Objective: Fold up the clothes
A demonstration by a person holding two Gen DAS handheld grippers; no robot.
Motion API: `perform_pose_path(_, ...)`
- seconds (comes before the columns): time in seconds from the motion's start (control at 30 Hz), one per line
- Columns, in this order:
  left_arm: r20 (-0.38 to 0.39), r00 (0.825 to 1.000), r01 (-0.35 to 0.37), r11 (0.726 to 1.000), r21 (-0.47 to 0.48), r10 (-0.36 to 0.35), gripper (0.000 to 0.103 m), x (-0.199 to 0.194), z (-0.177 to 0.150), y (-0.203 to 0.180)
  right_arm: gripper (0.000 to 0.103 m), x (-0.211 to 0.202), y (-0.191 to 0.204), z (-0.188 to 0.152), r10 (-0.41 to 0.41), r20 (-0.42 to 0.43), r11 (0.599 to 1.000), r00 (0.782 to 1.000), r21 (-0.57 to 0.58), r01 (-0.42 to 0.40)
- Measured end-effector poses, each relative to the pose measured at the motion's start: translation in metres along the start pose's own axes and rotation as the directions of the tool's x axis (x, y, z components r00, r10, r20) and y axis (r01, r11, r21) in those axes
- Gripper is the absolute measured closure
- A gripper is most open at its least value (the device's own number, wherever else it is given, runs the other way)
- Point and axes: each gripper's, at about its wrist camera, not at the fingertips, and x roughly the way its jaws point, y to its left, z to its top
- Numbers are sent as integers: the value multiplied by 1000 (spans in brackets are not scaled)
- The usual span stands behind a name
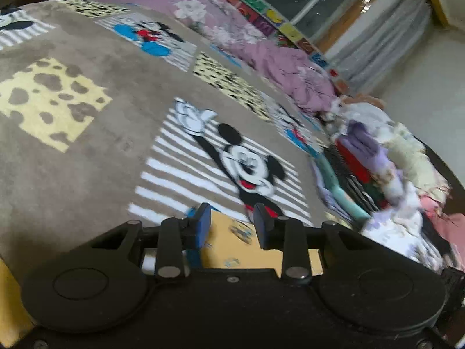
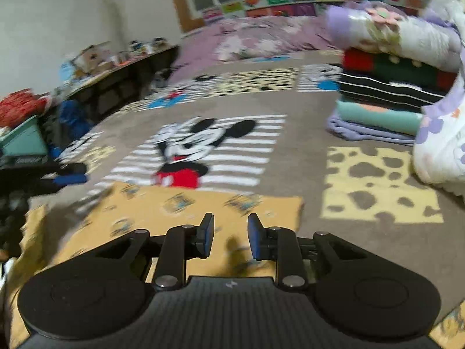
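A yellow printed garment lies flat on the taupe Mickey Mouse blanket. It also shows in the left wrist view under the fingers. My right gripper is open and empty just above the garment, near its right edge. My left gripper is open and empty above the garment's far edge. The left gripper also shows at the left of the right wrist view.
A stack of folded clothes stands at the right with loose white and lilac clothes beside it. It also shows in the left wrist view. A pink duvet lies along the window. A cluttered shelf stands at the left.
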Motion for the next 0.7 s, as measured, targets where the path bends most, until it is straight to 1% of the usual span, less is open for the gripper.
perform_pose_path(0.07, -41, 997, 60, 998, 2, -60, 73, -5, -5, -4, 75, -13, 14, -12, 38, -15, 999, 999, -22, -39)
perform_pose_path(0.1, -75, 992, 103, 995, -5, -103, 73, -6, -9, -6, 75, -18, 20, -17, 59, -24, 998, 998, -27, -59)
perform_pose_path(0.13, -108, 985, 136, 991, -14, -137, 71, -5, -14, -7, 76, -22, 27, -26, 87, -41, 996, 995, -31, -88)
perform_pose_path(0.17, -141, 977, 156, 988, -22, -158, 66, -4, -20, -8, 75, -26, 33, -33, 97, -54, 994, 994, -39, -100)
perform_pose_path(0.2, -169, 971, 164, 986, -29, -166, 62, -1, -26, -7, 75, -30, 39, -41, 109, -67, 993, 992, -45, -112)
perform_pose_path(0.23, -190, 969, 154, 988, -31, -157, 61, 2, -31, -6, 75, -32, 46, -48, 133, -81, 989, 988, -49, -137)
perform_pose_path(0.3, -225, 966, 119, 992, -44, -126, 60, 11, -38, 1, 75, -38, 61, -63, 170, -104, 982, 980, -66, -177)
perform_pose_path(0.33, -236, 965, 101, 993, -55, -111, 60, 16, -39, 5, 75, -40, 69, -69, 176, -121, 978, 977, -89, -187)
perform_pose_path(0.4, -239, 967, 75, 993, -89, -94, 60, 24, -36, 15, 75, -41, 85, -83, 175, -170, 969, 970, -142, -200)
perform_pose_path(0.47, -219, 971, 74, 990, -120, -100, 60, 31, -26, 19, 74, -44, 96, -93, 160, -184, 961, 970, -196, -196)
perform_pose_path(0.53, -191, 977, 66, 985, -156, -96, 60, 36, -16, 24, 74, -49, 100, -97, 152, -184, 958, 971, -214, -191)
perform_pose_path(0.57, -177, 979, 65, 981, -185, -98, 60, 40, -12, 28, 74, -51, 100, -98, 158, -186, 959, 970, -205, -196)
perform_pose_path(0.7, -124, 987, 59, 956, -287, -99, 60, 54, 3, 43, 74, -58, 103, -100, 148, -195, 955, 970, -229, -191)
